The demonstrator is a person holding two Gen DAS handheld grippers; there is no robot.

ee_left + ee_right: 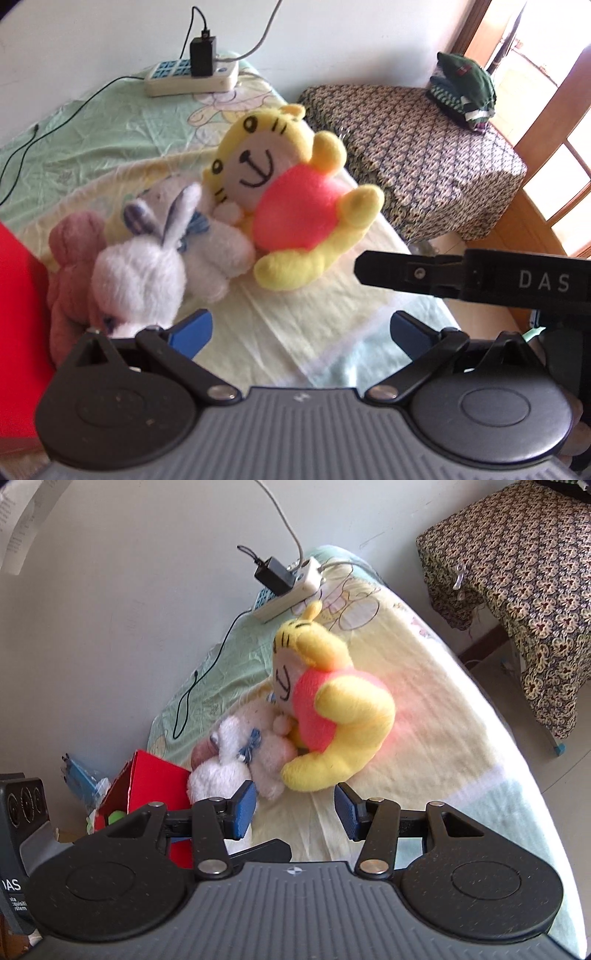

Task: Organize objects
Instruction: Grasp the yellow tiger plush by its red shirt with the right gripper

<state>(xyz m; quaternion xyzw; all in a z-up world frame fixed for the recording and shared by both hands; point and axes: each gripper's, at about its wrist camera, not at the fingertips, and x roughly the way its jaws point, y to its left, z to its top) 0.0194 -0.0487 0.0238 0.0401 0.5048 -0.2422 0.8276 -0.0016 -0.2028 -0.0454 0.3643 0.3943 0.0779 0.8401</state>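
Handling the yellow plush tiger holding a pink-red heart cushion [291,206] should call for little force: it looks light, soft and compressible, with a fuzzy pile that should not slip between blue pads, and nothing on it appears fragile. A limb, such as the lower yellow leg nearest the grippers, or the rounded arm, offers a narrow fold of stuffing that closed jaws could pinch; the broad heart is likely too wide for a secure hold. The tiger lies on its side near the middle of the bed with the pale yellow and green sheet [303,314], leaning against a small white plush rabbit with striped ears and a blue bow [147,273], which in turn touches a dusty-pink plush toy [70,258] toward the bed's left edge. An open red cardboard box [147,786] stands just beside that cluster at the left edge and is the probable destination. The left gripper [301,332] is spread wide and empty, hovering short of the toys; the right gripper [295,806] is likewise released, its jaws standing apart just before the tiger's leg. A white power strip with a black adapter [192,75] sits at the far edge by the wall. Legible writing is limited to "DAS" on the black gripper body.
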